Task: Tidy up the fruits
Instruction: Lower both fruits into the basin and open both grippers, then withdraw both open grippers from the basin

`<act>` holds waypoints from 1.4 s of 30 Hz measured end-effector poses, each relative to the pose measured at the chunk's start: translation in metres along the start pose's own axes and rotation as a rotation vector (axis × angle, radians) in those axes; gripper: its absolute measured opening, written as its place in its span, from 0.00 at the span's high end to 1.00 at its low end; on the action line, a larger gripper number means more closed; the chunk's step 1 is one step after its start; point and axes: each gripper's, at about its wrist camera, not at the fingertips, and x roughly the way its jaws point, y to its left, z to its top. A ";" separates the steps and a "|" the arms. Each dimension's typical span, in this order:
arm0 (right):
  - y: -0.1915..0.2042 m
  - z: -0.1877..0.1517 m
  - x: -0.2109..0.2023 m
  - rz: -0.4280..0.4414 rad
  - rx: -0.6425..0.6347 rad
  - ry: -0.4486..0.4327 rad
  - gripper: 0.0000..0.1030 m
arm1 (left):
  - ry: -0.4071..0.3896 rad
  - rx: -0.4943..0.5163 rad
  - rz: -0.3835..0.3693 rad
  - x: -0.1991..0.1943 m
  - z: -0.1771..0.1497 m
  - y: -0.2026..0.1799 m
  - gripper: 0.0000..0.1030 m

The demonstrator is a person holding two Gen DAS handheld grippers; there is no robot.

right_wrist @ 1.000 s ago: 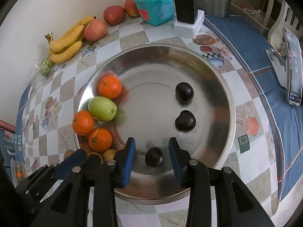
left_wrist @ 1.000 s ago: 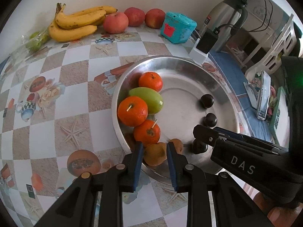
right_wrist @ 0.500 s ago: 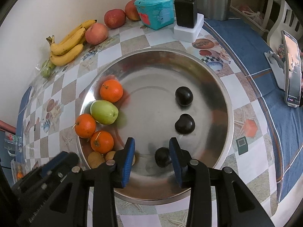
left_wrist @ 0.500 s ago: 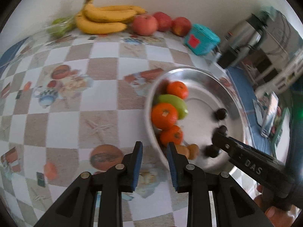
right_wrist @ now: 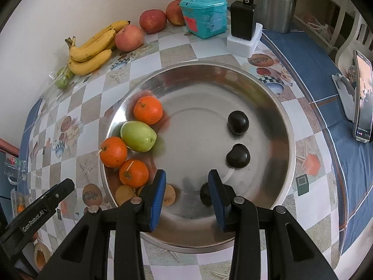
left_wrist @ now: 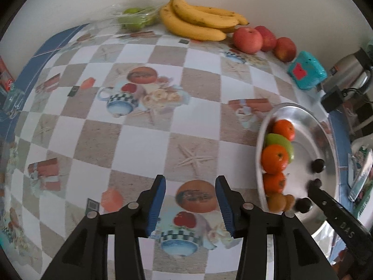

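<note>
A round steel tray holds three oranges, a green apple, small brown fruits and three dark plums. My right gripper is open and empty over the tray's near rim, one plum just beside its right finger. My left gripper is open and empty above the checkered tablecloth, left of the tray. Bananas and red apples lie by the far wall.
A teal box, a black charger on a white block and a steel kettle stand behind the tray. A phone on a stand is at the right. Bagged green fruit lies beside the bananas.
My left gripper has swung left, off the tray and out over the tablecloth, and its fingers have spread wider. My right gripper has shifted slightly left, so the near plum now sits by its right finger.
</note>
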 end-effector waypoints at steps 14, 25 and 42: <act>0.020 -0.004 0.002 -0.035 -0.086 -0.038 0.15 | 0.003 -0.031 0.108 0.010 -0.001 0.019 0.00; 0.031 -0.009 -0.001 -0.016 -0.096 -0.064 0.03 | -0.035 -0.003 0.235 0.007 -0.001 0.028 0.00; 0.049 -0.045 -0.013 0.033 -0.108 -0.051 0.04 | -0.105 0.026 0.376 -0.024 -0.020 0.040 0.00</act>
